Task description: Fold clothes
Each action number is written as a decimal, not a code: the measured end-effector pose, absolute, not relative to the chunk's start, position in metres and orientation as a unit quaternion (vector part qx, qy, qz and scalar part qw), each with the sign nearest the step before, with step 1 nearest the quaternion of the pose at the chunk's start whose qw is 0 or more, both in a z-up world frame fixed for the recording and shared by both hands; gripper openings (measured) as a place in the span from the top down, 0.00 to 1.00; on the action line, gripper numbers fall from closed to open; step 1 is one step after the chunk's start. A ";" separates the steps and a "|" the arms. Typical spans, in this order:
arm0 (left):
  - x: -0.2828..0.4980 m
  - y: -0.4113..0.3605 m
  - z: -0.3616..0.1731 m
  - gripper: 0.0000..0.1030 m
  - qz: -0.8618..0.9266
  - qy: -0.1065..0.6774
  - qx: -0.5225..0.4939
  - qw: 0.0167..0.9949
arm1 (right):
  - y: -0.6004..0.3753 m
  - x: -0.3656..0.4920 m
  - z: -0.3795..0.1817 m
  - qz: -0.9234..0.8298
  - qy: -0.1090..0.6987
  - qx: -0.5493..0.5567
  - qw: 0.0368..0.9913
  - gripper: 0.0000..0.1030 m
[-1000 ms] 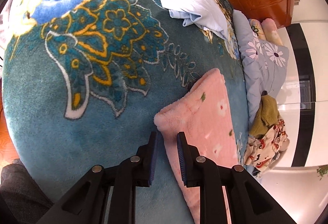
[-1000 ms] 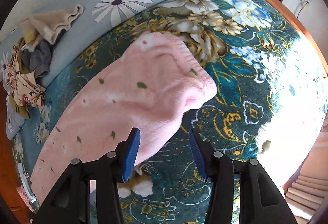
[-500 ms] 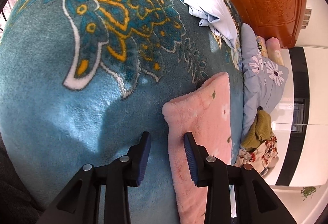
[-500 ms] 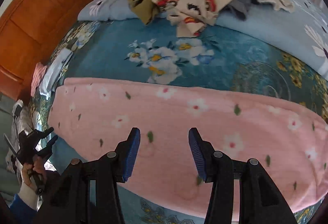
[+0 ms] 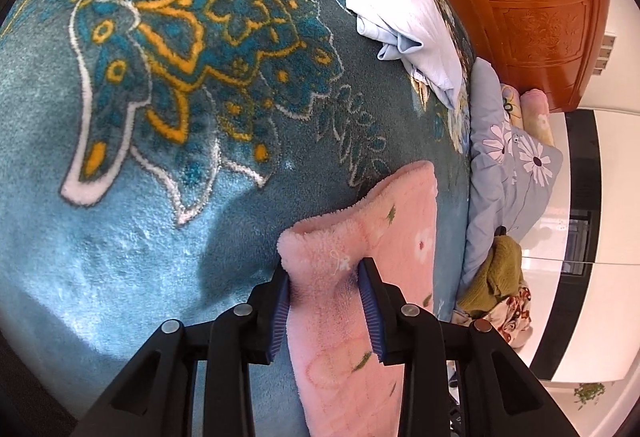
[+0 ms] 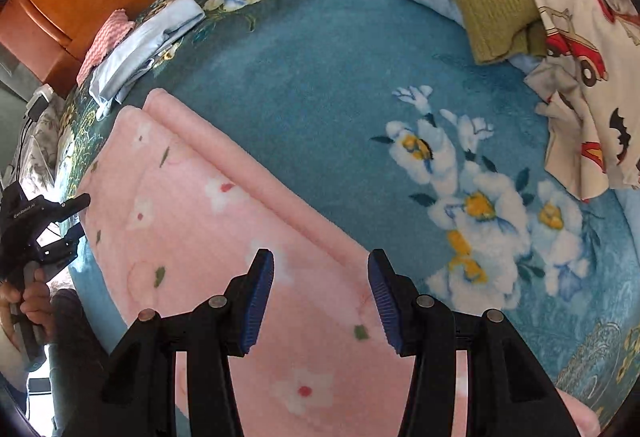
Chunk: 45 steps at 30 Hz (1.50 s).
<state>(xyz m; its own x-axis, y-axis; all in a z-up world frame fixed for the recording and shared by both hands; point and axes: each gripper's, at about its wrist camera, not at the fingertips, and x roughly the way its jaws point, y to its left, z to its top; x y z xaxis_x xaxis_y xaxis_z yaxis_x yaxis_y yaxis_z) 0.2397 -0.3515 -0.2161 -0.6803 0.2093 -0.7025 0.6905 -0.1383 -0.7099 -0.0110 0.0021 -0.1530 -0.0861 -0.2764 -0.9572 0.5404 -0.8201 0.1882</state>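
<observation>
Pink flowered fleece garment (image 6: 224,237), folded lengthwise, flat on teal blanket (image 6: 320,85)

pink floral fleece garment (image 6: 224,237), folded lengthwise, flat on blanket (image 6: 320,77)

A plush teal blanket (image 5: 168,221) with gold and white flower patterns is covering the bed, a carved orange-brown wooden headboard (image 5: 532,9) is standing behind it, and a pale blue daisy-print quilt (image 5: 508,173) is lying bunched along the blanket's far edge.
</observation>
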 end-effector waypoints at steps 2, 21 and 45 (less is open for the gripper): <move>0.236 -0.353 -0.215 0.66 -0.668 0.629 0.355 0.178 | -0.001 -0.012 -0.158 -0.719 0.111 0.622 0.290 0.52; 0.194 -0.311 -0.118 0.91 -0.830 0.361 0.389 0.169 | 0.016 0.007 -0.102 -0.753 0.105 0.564 0.320 0.96; 0.208 -0.338 -0.182 0.61 -0.764 0.453 0.405 0.216 | 0.041 -0.012 -0.119 -0.797 0.095 0.567 0.184 0.47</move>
